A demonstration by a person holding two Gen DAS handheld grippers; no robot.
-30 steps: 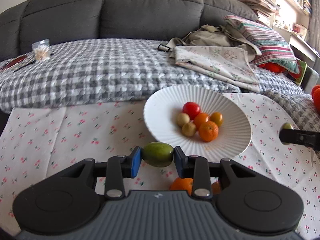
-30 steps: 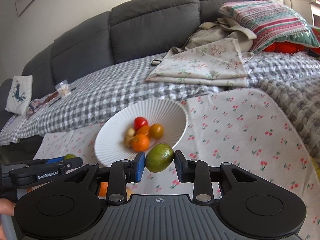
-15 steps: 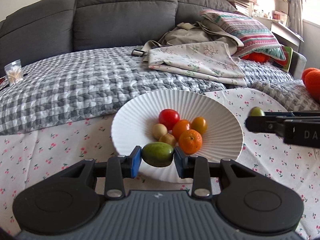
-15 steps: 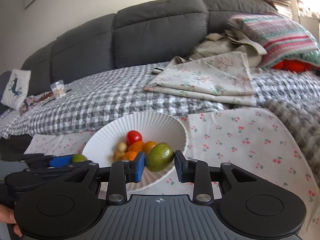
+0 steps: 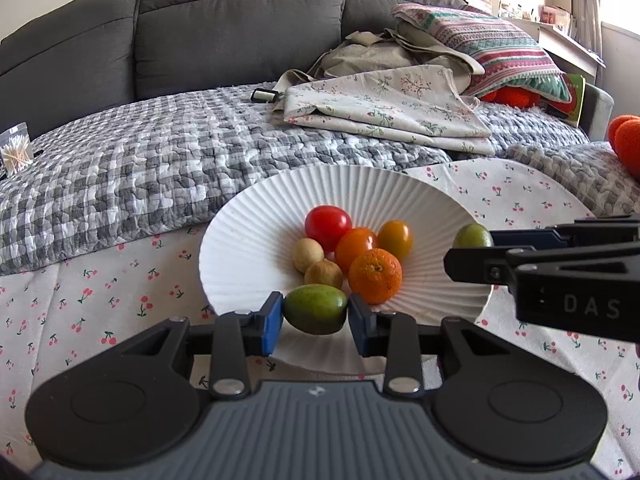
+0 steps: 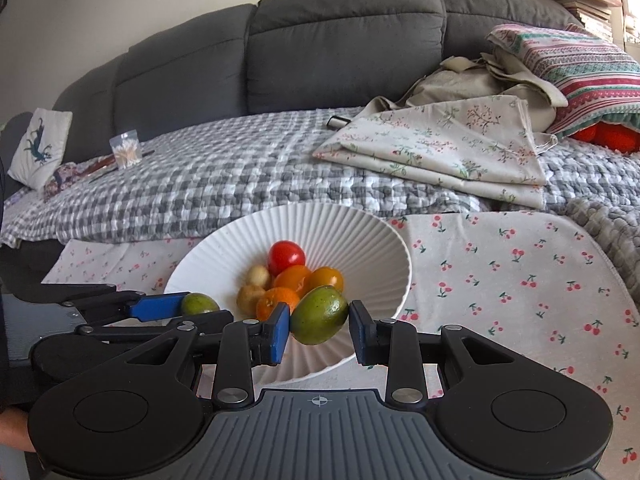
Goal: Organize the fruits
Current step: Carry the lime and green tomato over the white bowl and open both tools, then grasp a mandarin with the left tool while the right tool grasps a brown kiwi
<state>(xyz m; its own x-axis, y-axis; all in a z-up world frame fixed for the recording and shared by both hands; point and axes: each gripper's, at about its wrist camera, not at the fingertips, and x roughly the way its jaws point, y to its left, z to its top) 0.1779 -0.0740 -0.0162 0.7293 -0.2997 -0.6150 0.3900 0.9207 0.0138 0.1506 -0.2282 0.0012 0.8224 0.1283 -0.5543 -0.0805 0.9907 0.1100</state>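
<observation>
Fruit in both my tongs: the left gripper (image 5: 316, 318) clamps a green fruit (image 5: 315, 308) over the white ribbed bowl's (image 5: 248, 248) near rim, and the right gripper (image 6: 319, 327) pinches another green one (image 6: 319, 314) beside it.

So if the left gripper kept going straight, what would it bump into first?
Probably the fruit piled in the white bowl, likely the orange, just beyond the green fruit the left gripper holds. Depth is unclear.

A matt, ribbed white ceramic-looking bowl (image 5: 248, 240) rests on cherry-print cotton cloth (image 5: 100, 280); glossy red tomato (image 5: 328, 222) inside.
</observation>
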